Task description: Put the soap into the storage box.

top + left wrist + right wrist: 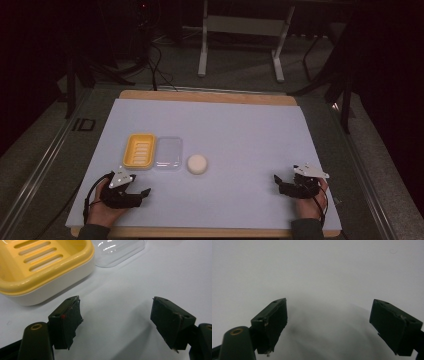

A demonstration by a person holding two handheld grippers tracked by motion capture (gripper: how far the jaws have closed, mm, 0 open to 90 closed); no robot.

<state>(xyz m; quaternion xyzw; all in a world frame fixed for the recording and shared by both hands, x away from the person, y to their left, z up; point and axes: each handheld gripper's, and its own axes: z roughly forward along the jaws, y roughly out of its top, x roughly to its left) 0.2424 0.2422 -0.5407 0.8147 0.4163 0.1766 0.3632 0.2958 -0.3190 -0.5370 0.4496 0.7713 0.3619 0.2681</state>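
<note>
The left hand-held gripper [141, 192] rested spread and empty near the tabletop's [250, 135] front-left corner, just before the yellow soap dish [139, 150]; the right hand-held gripper [278, 181] sat spread near the front-right corner.

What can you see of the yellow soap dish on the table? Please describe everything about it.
The yellow soap dish is a rounded rectangular tray that looks like plastic, with a yellow rim and inside and a paler, cream outer wall. Its floor has a raised panel with several long parallel slots. It stands upright and empty on the white table cover. The clear lid lies close beside it; whether they touch I cannot tell. The left gripper is near it, jaws open, not touching it.
</note>
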